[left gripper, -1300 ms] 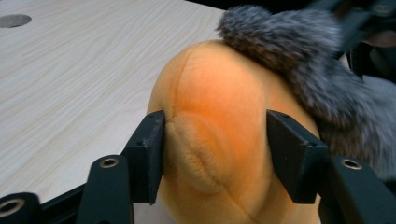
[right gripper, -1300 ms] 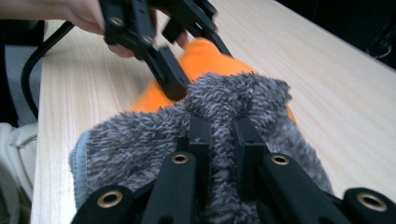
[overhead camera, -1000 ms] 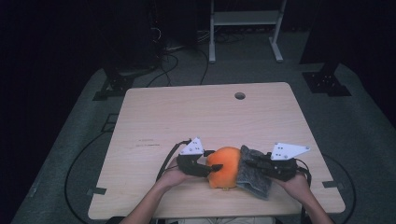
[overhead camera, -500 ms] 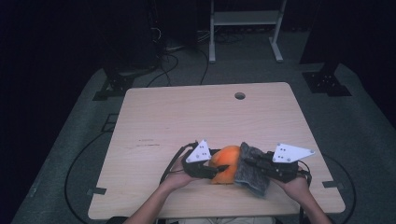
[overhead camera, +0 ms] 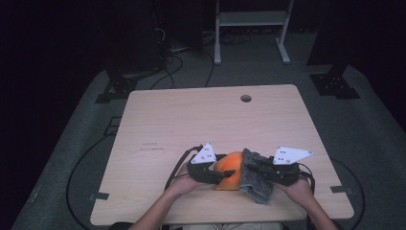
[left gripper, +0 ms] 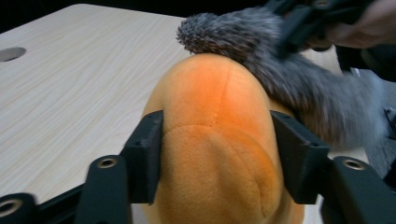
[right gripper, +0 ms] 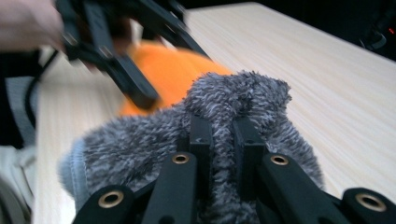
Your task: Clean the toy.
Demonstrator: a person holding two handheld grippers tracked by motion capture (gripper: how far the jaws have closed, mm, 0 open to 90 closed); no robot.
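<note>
An orange plush toy [overhead camera: 231, 168] rests near the table's front edge. My left gripper [overhead camera: 224, 174] comes at it from the left and is shut on it. In the left gripper view both pads [left gripper: 150, 154] press into the orange plush toy [left gripper: 219, 107], and the jaws have just been opening slightly with the toy still between them. A grey fuzzy cloth [overhead camera: 257, 186] lies against the toy's right side. My right gripper [overhead camera: 253, 168] is shut on it. In the right gripper view the narrow jaws of my right gripper [right gripper: 223, 135] pinch a fold of the grey cloth [right gripper: 233, 98], with the toy [right gripper: 168, 70] behind.
The wooden table [overhead camera: 201, 120] has a round cable hole [overhead camera: 246, 98] at the back. A white shelf frame [overhead camera: 251, 19] and cables lie on the dark floor beyond the table. A person's forearms enter from the bottom edge.
My left gripper has edged a little to the right against the toy. The toy, the cloth and the right gripper stay about where they were.
</note>
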